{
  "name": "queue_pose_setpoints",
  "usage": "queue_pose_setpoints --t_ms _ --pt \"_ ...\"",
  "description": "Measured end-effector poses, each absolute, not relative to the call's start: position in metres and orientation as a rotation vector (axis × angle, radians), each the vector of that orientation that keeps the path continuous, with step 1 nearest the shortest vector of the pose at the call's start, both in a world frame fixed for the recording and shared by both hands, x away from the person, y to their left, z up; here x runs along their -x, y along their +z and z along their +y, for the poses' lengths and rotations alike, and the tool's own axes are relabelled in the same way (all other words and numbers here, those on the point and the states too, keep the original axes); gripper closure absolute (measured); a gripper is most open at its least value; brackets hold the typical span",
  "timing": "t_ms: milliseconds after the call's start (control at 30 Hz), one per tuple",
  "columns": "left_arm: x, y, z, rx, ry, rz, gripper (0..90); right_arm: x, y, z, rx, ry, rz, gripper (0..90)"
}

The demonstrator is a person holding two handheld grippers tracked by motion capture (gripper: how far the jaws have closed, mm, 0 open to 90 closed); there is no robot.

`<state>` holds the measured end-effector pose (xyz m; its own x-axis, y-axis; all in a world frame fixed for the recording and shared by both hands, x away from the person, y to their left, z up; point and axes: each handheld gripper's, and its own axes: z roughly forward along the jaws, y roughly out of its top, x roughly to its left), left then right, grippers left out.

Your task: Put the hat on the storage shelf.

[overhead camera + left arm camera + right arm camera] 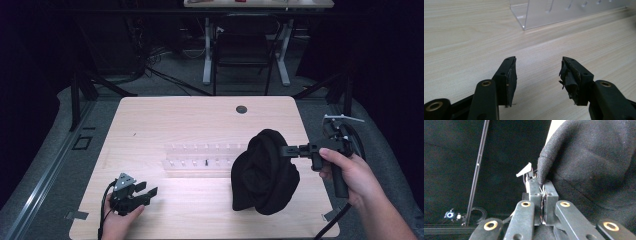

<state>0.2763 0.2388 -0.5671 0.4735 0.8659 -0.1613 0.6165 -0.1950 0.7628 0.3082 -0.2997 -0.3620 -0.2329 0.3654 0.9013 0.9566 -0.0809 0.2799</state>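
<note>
The black garment (265,172), a bunched dark knit cloth, hangs over the right half of the surface (165,115), its lower folds resting on or just above the wood near the front edge. The right gripper (291,150) has its jaws pressed together on an upper fold of the cloth, pinching it at the garment's right side; in the right gripper view the fabric (594,162) rises from between the closed jaws. The step in hand looks like lifting the garment clear. The next move probably calls for more height, or a second hold to spread it. The left gripper (145,192) rests near the front left of the surface with jaws spread and nothing between them. A clear plastic rack (200,155) lies just left of the garment, so a leftward swing could brush it. Open wood lies behind and to the far left.
</note>
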Motion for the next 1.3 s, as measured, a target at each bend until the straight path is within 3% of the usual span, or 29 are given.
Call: queue_pose_setpoints --t_ms 1300 --pt "-0.276 -0.567 0.24 -1.9 0.385 1.235 46.5 -0.33 -0.331 -0.283 1.393 -1.427 -1.58 88.5"
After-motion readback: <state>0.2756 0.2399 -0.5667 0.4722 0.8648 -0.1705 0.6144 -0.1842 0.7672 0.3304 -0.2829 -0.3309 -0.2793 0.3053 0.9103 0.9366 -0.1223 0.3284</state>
